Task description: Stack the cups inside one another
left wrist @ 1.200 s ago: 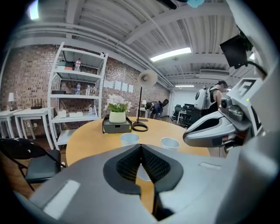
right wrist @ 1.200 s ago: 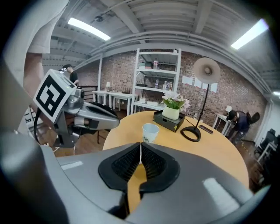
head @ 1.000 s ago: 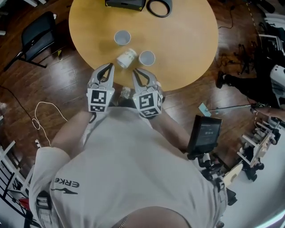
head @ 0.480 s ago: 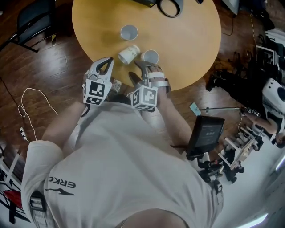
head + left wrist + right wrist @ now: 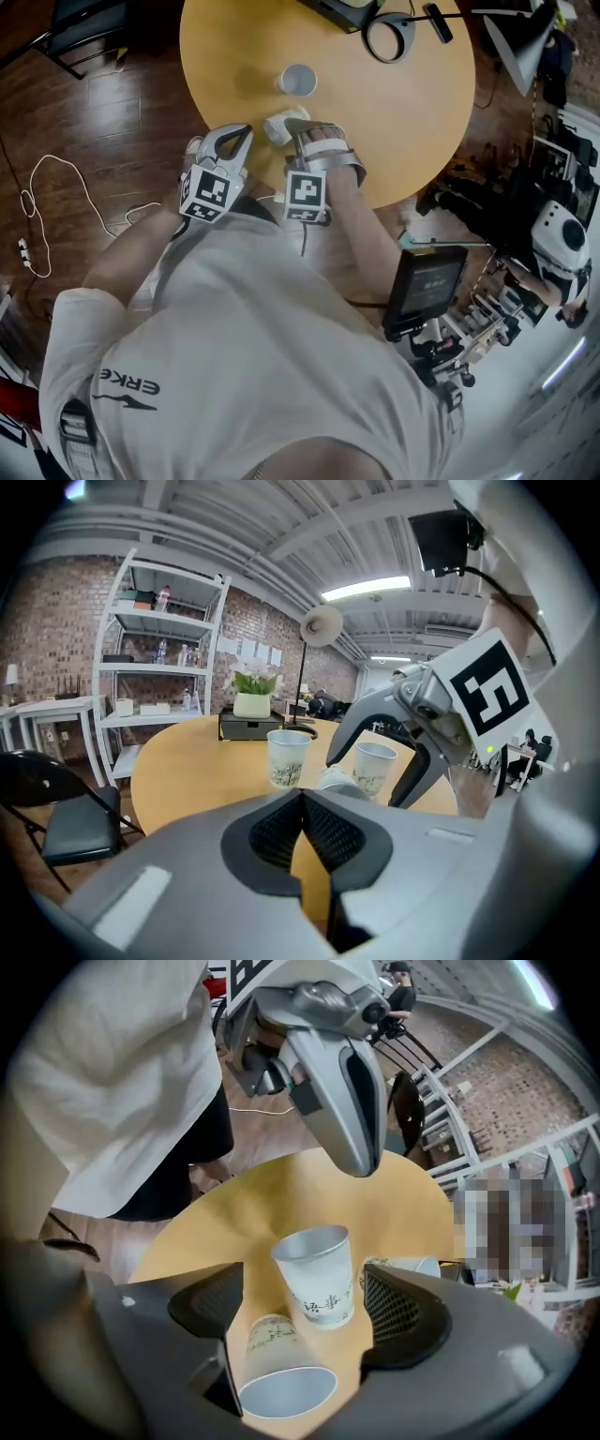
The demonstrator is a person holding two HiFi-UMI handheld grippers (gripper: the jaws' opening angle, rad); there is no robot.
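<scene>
R gripper (image 5: 305, 1312) has dropped over the cups, jaws just opened wide. Upright cup (image 5: 319, 1274) stands between them, untouched. Tipped cup (image 5: 281, 1372) lies just beside it on surface (image 5: 403, 122). L gripper (image 5: 302, 803) clenched, empty. Grasp looks next; nothing stacked yet.

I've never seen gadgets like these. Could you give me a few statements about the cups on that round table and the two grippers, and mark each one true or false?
1. Three paper cups are on the table. True, counting the far cup.
2. Every cup stands upright. False: the tipped cup lies on its side.
3. The left gripper is shut with nothing in it. True.
4. The right gripper is squeezing a cup. False: its jaws have just been opening and stand wide. The upright cup is between them, not gripped.
5. The cups are already stacked. False: none sits inside another.
</scene>
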